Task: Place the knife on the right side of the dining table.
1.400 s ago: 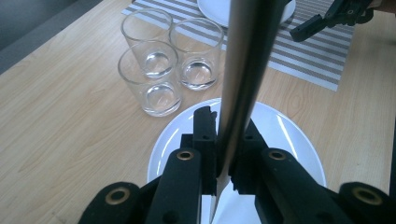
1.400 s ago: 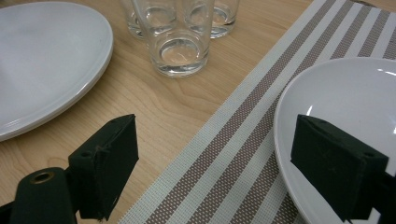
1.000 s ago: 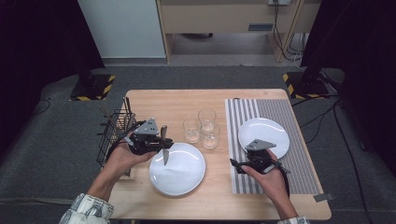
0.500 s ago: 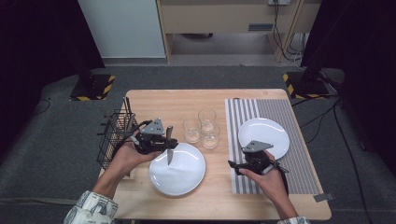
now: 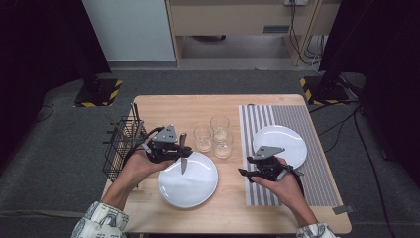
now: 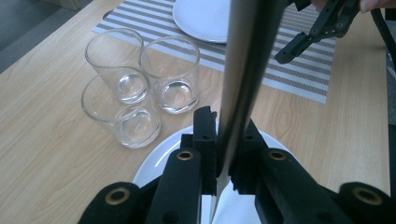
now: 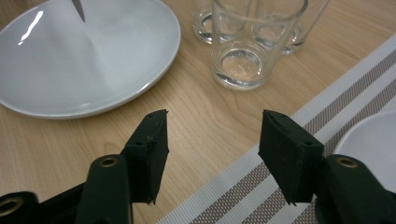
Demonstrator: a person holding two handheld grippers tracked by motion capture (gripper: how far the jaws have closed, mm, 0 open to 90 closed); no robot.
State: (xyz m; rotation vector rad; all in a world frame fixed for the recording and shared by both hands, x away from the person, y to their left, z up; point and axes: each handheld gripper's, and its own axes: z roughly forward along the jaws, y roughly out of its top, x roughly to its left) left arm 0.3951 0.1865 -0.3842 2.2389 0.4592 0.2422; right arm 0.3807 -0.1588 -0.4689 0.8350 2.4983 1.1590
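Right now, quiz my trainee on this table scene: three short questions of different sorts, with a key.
1. True or false: the left gripper is shut on a knife above the near plate.
2. How many glasses stand on the table? A) two B) three C) four
3. Fill in: the far plate rests on the striped ____.

Key:
1. True; in the left gripper view the jaws clamp the blade.
2. B
3. Placemat. The right gripper beside it holds nothing; its jaws have just been closing.
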